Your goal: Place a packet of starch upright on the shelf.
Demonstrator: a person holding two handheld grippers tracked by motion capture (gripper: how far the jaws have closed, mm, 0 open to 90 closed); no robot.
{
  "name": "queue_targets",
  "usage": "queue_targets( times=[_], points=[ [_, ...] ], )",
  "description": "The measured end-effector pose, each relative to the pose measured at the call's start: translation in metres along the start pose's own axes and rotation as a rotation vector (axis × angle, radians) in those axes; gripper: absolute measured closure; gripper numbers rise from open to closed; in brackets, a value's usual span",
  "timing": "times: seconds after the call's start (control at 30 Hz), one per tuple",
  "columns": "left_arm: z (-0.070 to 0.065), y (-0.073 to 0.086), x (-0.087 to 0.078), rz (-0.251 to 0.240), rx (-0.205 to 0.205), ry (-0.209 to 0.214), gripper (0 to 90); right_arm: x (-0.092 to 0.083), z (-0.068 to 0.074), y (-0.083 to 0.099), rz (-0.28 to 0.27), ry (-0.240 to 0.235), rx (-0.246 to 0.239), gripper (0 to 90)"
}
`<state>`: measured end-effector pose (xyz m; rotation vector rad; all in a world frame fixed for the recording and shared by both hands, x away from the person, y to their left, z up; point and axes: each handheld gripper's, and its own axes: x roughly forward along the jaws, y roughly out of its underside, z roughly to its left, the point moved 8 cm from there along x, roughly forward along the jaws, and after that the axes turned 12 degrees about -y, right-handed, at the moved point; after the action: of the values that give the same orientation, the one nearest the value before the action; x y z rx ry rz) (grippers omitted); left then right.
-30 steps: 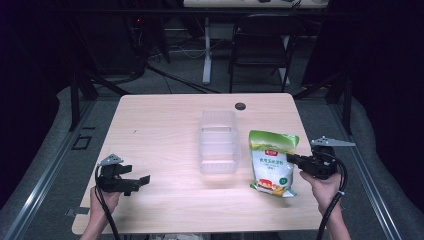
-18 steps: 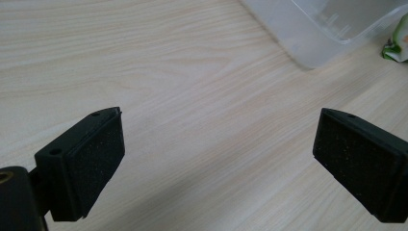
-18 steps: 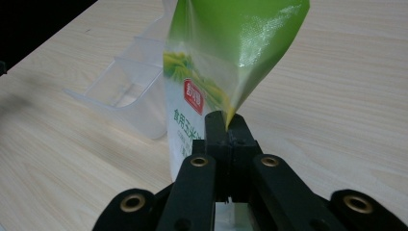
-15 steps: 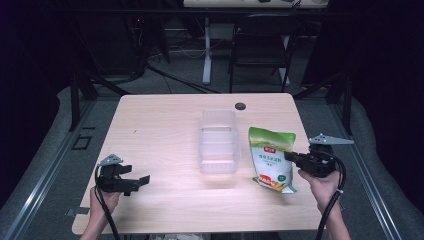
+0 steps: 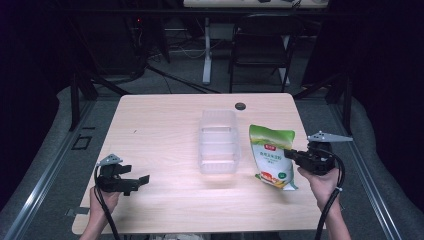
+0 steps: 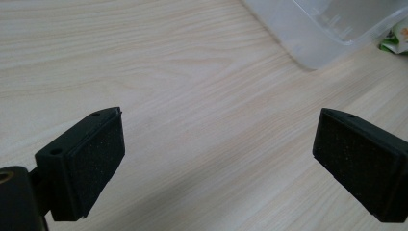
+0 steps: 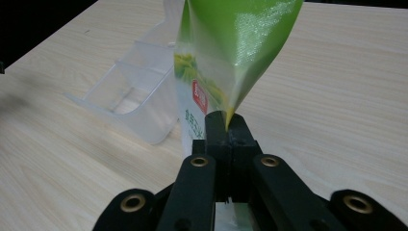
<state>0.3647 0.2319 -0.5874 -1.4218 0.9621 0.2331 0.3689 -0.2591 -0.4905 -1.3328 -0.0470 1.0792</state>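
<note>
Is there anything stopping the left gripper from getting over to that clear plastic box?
Probably not. The left gripper stands open with nothing between its jaws, and only bare table lies between it and the clear box. The green pouch lies on the box's far side.

Green-white pouch (image 5: 272,157), clear container (image 5: 218,142), pale wood table (image 5: 160,125)

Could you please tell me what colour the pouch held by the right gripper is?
The pouch is green on top, white below; high view shows it best.
</note>
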Motion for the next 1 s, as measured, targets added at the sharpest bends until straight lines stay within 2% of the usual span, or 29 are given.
queue_targets(
  times=[1.0],
  points=[
    [0.0,-0.001,0.0,0.001,0.008,0.001,4.8,-0.009,-0.013,-0.031,-0.023,0.041,-0.014,90.0]
  ],
)
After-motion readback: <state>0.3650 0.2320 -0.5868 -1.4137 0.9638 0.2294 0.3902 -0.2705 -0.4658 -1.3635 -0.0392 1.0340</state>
